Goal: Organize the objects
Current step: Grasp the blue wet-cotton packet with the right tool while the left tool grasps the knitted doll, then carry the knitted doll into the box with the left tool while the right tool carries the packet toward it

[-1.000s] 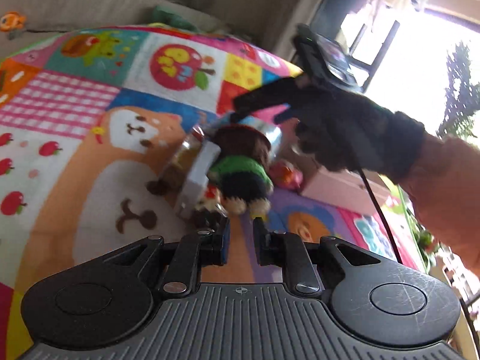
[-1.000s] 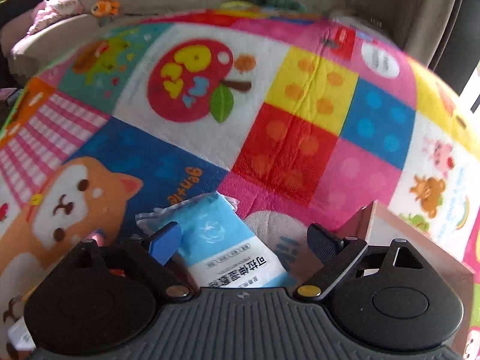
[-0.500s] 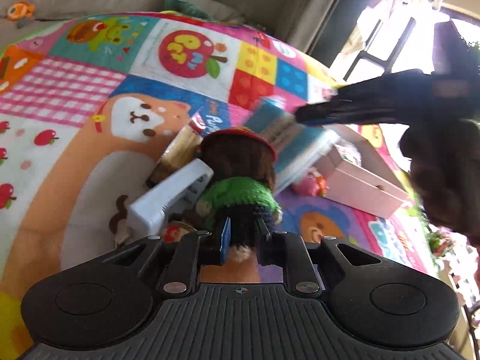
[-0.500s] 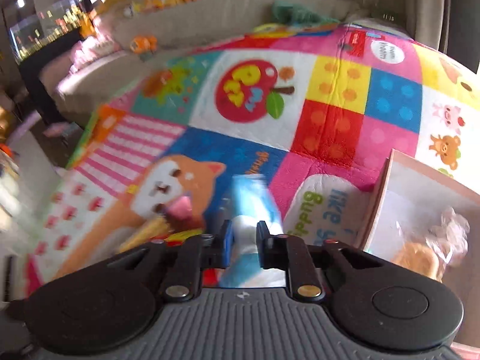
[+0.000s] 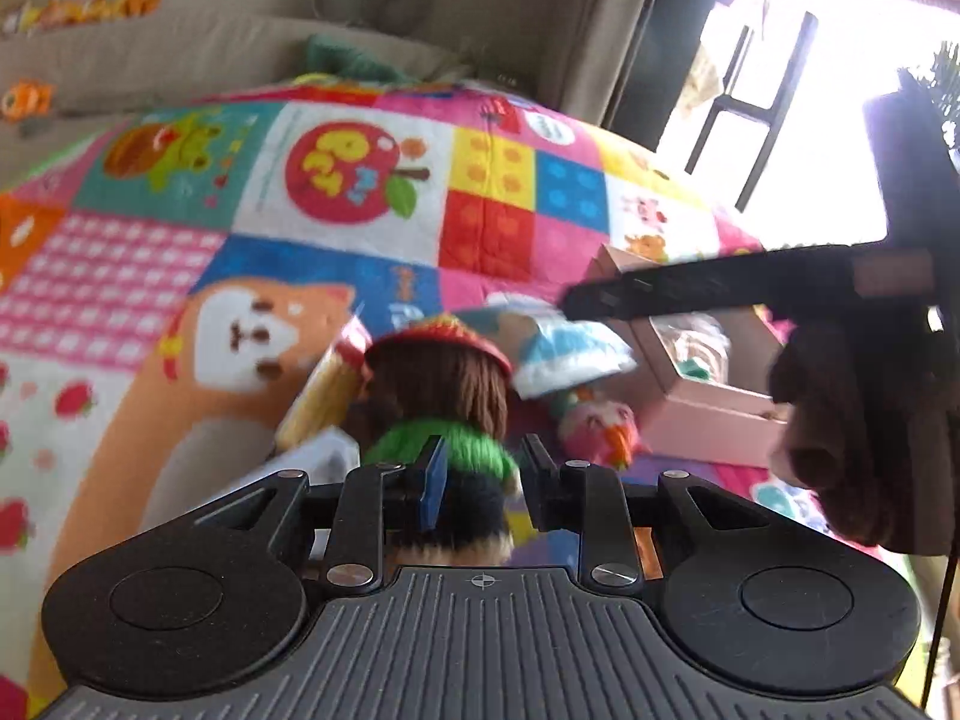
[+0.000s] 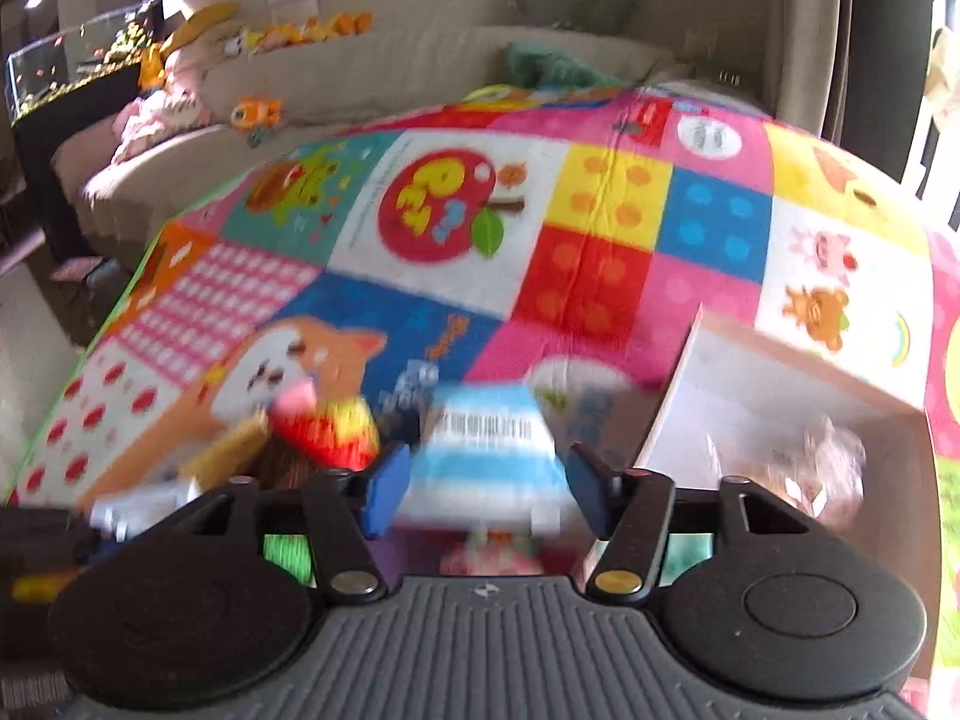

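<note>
Nearest in the left wrist view, the left gripper has just been opening its jaws, with the legs of a knitted doll in a green jumper and red hat between them; whether the pads press on it cannot be told. Around the doll lie a wafer snack packet, a white flat item that is partly hidden, and a small pink toy, none of them put away. In the right wrist view, the right gripper has its jaws apart, having just been opening, with a blue-and-white tissue pack blurred between them and apparently loose, beside the open pink box. The box holds only a clear wrapped item, so most sorting seems left. Beyond spreads the colourful play mat, then a beige sofa.
</note>
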